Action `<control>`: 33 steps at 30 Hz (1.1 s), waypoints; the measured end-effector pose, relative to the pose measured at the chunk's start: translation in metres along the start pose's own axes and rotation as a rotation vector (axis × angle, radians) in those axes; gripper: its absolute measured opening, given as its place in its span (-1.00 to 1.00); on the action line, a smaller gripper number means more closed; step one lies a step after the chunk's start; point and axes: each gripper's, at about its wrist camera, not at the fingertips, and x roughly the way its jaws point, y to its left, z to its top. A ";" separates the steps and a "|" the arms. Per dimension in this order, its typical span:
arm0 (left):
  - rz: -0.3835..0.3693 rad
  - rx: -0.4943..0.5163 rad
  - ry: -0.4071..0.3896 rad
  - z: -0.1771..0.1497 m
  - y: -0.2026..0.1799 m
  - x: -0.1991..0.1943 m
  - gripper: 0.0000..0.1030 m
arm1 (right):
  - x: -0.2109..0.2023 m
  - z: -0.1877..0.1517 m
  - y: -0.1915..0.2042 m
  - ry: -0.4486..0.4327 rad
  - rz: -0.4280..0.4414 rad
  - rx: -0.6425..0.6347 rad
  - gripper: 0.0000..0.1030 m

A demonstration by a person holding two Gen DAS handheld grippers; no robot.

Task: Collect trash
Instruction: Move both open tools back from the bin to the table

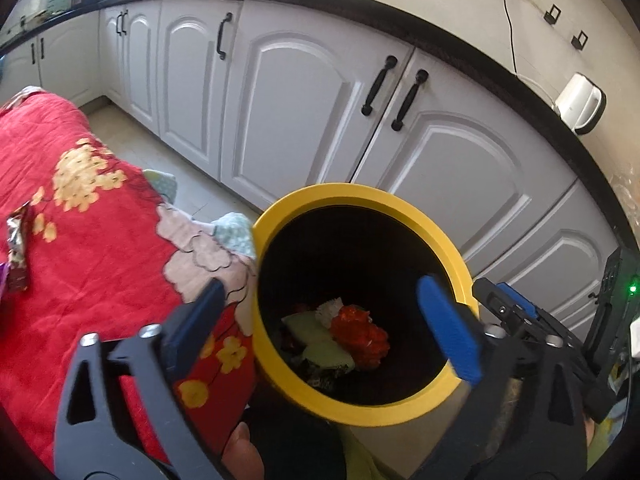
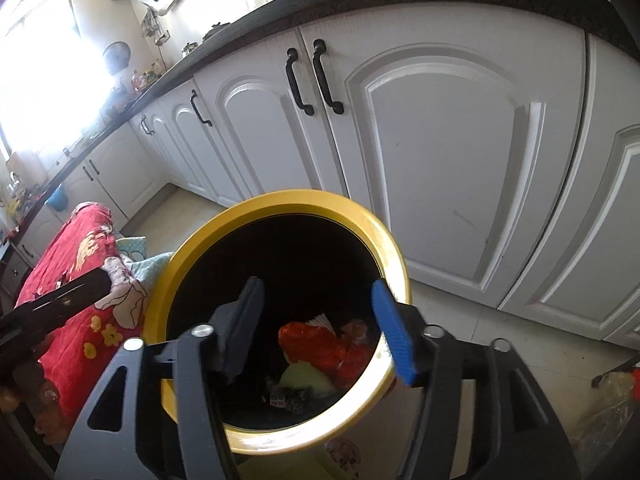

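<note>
My left gripper (image 1: 324, 320) and right gripper (image 2: 320, 324) hang with jaws apart, empty, over the yellow-rimmed bin (image 1: 360, 196) holding crumpled wrappers (image 1: 360, 336).

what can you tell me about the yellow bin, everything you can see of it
The yellow bin is round, with a wide smooth yellow rim that looks plastic and a dark inside. It stands upright, lid off, before white cupboard doors, beside a red flowered cloth. Crumpled red, pale green and white trash lies at its bottom.
</note>
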 end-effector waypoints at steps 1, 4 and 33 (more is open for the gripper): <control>0.006 -0.003 -0.002 -0.001 0.001 -0.004 0.78 | -0.001 0.000 0.002 -0.004 0.002 -0.006 0.21; 0.034 -0.005 -0.013 -0.004 0.007 -0.016 0.79 | -0.005 0.001 0.009 -0.018 0.008 -0.017 0.37; 0.207 -0.066 -0.208 -0.023 0.070 -0.144 0.79 | -0.055 0.002 0.104 -0.077 0.178 -0.164 0.51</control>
